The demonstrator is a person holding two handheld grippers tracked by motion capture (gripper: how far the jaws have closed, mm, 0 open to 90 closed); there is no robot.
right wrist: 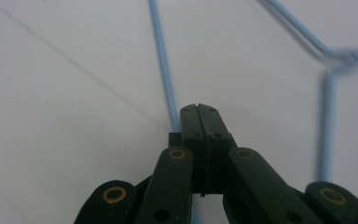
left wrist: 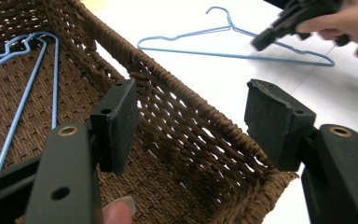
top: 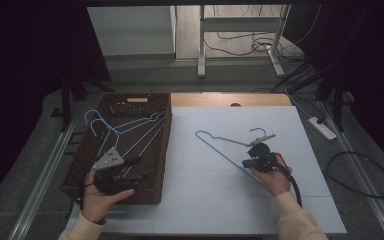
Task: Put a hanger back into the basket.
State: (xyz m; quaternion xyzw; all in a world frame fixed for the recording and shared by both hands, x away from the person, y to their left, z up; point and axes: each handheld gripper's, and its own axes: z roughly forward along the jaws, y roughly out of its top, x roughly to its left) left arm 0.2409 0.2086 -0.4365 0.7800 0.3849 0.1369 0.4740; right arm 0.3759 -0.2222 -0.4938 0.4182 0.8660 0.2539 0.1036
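Hanger (top: 225, 150) on table (top: 205, 210), wire clamped in closed right tongs (right wrist: 199, 108), left tongs (left wrist: 191, 121) wide open, empty, two hangers (top: 125, 132) in basket (top: 150, 197).

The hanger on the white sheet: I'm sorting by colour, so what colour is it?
Light blue wire hanger, clearest in the left gripper view.

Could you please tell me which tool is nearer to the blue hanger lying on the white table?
Right. The right tool is clamped on the hanger; the left tool hovers open over the basket.
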